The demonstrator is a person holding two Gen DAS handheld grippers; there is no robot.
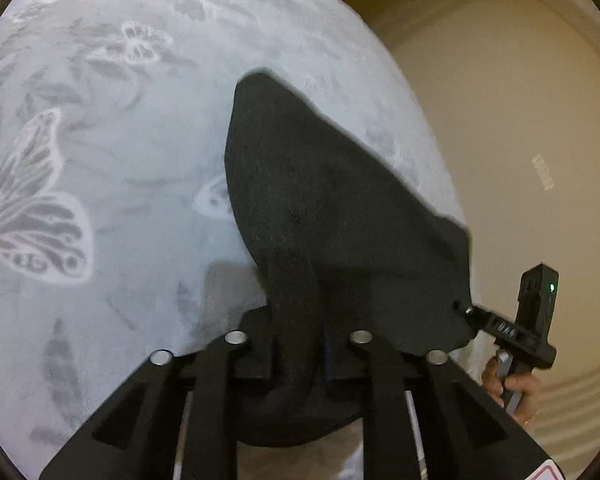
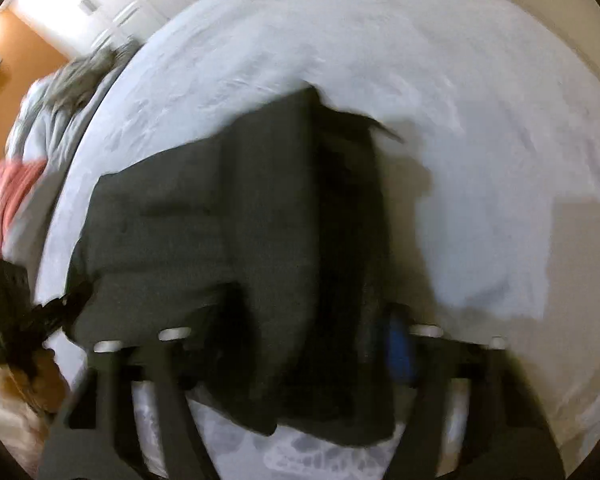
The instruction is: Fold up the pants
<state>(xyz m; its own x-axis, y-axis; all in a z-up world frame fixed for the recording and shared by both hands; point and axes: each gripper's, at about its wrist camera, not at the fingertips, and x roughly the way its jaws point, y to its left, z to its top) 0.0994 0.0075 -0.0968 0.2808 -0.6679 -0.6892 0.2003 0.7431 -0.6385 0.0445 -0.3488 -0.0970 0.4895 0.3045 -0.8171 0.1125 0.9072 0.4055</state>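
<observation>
A pair of dark charcoal knit pants [image 1: 324,208] is seen spread over a pale grey bedspread printed with white butterflies [image 1: 100,160]. In the left wrist view the cloth runs from about the centre of the frame down toward six o'clock, where a gathered fold is drawn between the fingers of the left gripper [image 1: 300,360]. The black jaws of that gripper are pressed close together and the fabric is pinched between them.

At about four o'clock in the same view the right gripper [image 1: 466,312] is seen, black with a small green light on its body, and its tip is set against the lower corner of the pants. It is held by a person's hand [image 1: 512,384], whose fingers are wrapped round the handle. A beige wall [image 1: 520,120] fills the frame from one to three o'clock.

The right wrist view is blurred. There the pants lie from nine o'clock across to the centre, and a thick bundle of them is carried between the right gripper's fingers toward six o'clock, where the jaws are parted only by the cloth that is gripped. A blue pad [image 2: 398,344] shows on the inner face of one finger. The left gripper is seen at eight o'clock, against the pants' edge. A pink folded cloth [image 2: 8,200] and a grey garment [image 2: 80,80] lie at nine to ten o'clock, beyond the bedspread's edge.
</observation>
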